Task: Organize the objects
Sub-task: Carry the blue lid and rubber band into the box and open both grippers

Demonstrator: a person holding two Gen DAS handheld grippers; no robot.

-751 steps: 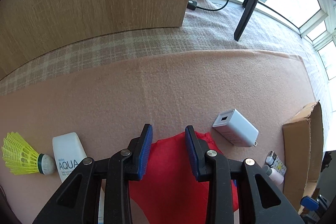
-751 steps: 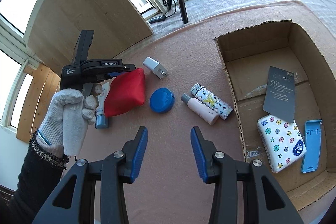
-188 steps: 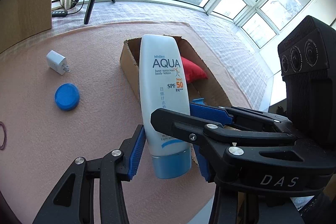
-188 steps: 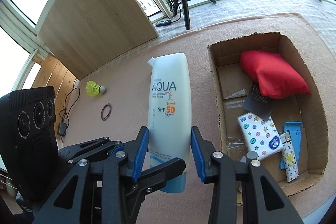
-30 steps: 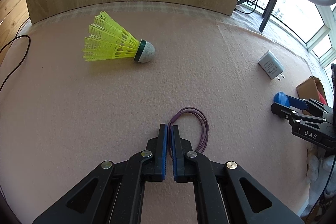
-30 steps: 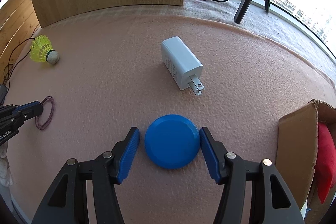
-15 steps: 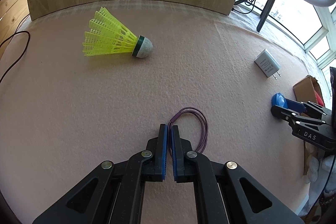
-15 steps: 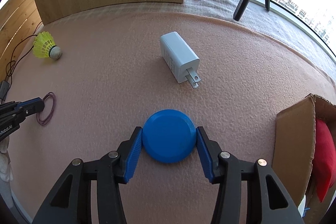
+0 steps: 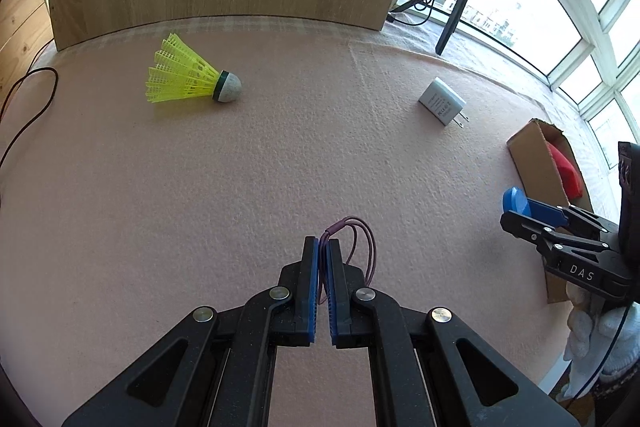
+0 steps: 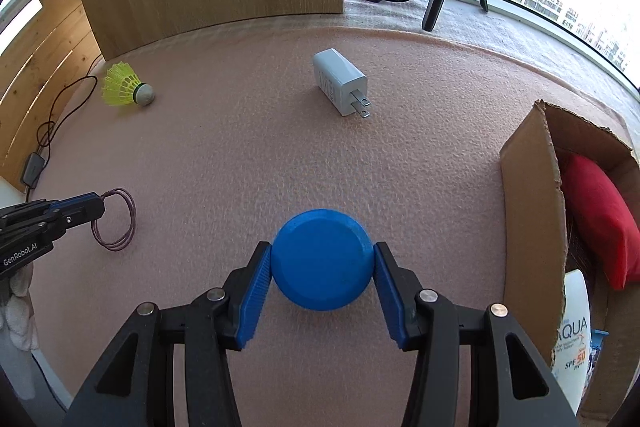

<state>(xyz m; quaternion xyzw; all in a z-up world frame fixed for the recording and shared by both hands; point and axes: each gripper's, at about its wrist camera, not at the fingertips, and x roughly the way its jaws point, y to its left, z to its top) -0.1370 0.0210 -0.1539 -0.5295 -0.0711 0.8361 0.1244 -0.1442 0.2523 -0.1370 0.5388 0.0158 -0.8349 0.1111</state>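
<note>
The blue lid (image 10: 322,259) sits between the pads of your right claw (image 10: 323,269), at 6 o'clock in the right wrist view, with the cardboard box (image 10: 528,195) at 3 o'clock. The purple hair tie (image 9: 358,245) is pinched at one end by your left claw (image 9: 323,253) — the rest of the loop hangs free. It is thin, so I think it could slip out during the carry. The lid is round and smooth; it may rotate or pop out. Right claw: about half open, clamped on the lid. Left claw: almost fully closed on the tie.
</note>
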